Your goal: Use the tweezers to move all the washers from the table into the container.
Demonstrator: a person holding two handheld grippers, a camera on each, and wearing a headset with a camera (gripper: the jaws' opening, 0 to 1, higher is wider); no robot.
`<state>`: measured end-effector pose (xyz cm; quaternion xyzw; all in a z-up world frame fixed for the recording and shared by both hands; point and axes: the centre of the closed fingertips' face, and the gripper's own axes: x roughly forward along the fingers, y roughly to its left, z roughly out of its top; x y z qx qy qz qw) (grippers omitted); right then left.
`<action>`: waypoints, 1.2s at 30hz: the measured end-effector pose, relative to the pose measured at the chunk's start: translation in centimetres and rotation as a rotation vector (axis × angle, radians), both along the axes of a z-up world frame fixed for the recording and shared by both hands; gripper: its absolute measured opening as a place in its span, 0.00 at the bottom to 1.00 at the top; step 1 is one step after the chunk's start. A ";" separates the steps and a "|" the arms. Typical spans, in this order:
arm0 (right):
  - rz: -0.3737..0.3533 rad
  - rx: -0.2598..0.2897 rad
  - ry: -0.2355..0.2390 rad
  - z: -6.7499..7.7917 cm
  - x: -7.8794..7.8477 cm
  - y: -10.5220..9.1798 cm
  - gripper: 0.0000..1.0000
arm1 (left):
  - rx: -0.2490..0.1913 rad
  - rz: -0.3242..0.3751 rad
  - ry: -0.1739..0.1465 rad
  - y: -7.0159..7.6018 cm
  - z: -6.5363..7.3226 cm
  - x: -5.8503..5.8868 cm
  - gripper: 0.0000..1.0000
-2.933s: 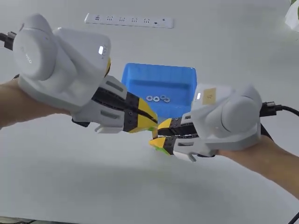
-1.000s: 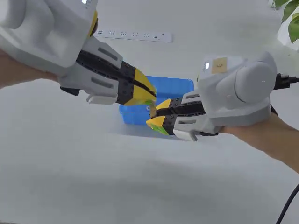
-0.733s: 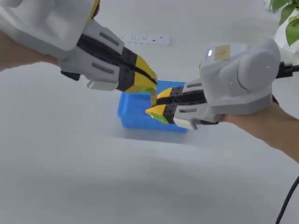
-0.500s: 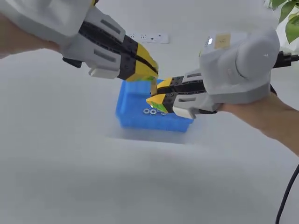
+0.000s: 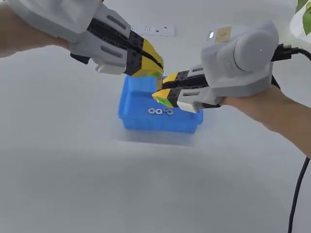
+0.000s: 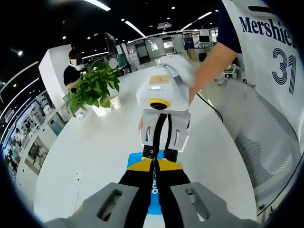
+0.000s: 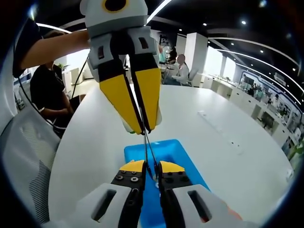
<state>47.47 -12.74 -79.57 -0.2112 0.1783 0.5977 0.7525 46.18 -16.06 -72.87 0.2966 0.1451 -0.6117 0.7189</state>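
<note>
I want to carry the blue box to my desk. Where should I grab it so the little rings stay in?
Probably the middle of the blue container's near wall, from above: one jaw inside, one outside its upright rim. That side is free; the left gripper and right gripper, both shut on the tweezers, meet above the middle. Hold it level: the washers lie loose inside.

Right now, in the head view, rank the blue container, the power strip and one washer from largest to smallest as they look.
1. Blue container.
2. Power strip, farther off and partly hidden, so true size unsure.
3. Washer, plainly smallest.
</note>
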 end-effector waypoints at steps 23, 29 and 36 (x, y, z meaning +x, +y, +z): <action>-0.020 -0.055 0.068 -4.5 1.6 -0.1 0.11 | -0.009 0.042 0.064 0.4 -4.3 2.1 0.05; -0.025 -0.056 0.075 -4.7 1.7 -0.1 0.11 | -0.008 0.044 0.070 0.5 -4.5 2.2 0.05; -0.032 -0.056 0.069 -4.6 1.8 -0.2 0.12 | -0.002 0.039 0.063 0.4 -4.4 2.3 0.05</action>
